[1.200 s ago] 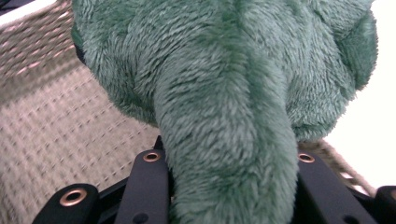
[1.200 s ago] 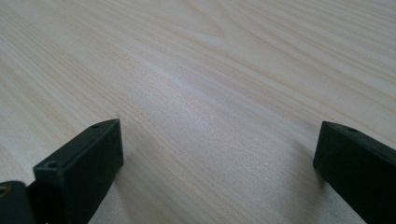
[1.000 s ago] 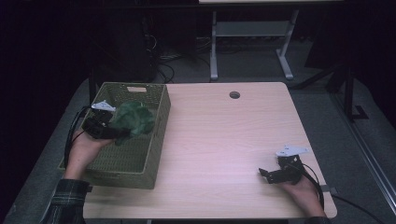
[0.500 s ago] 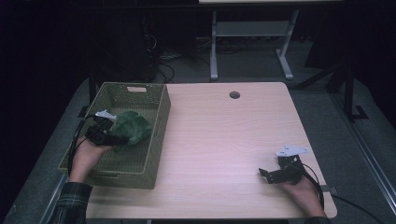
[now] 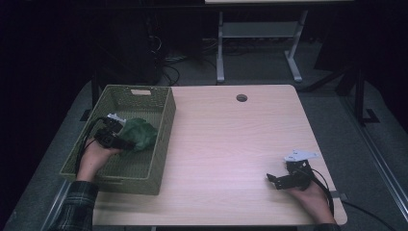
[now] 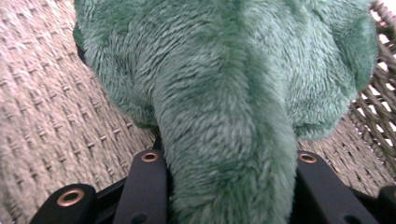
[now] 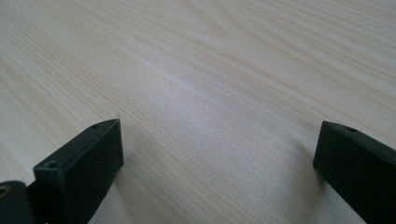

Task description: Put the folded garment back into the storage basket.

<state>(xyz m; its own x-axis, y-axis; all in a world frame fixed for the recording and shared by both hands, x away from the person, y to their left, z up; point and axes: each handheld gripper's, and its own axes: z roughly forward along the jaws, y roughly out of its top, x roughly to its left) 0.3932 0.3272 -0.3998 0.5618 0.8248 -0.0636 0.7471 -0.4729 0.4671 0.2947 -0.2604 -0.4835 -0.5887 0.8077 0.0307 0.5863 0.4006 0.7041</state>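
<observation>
I see a pale wood surface (image 5: 231,144) in a dark room; basket (image 5: 144,96) at 9 o'clock. Left tool (image 5: 126,143) clamps the green plush (image 5: 139,134); right tool (image 5: 270,179) stands wide at 4 o'clock.

Left tongs (image 5: 126,142) — forearm in a plaid sleeve entering from the lower left, hand wrapped around the body, jaws clamped on soft green material. Right tongs (image 5: 272,179) — held low at the lower right, pointing left, jaws spread wide with nothing between them.
</observation>
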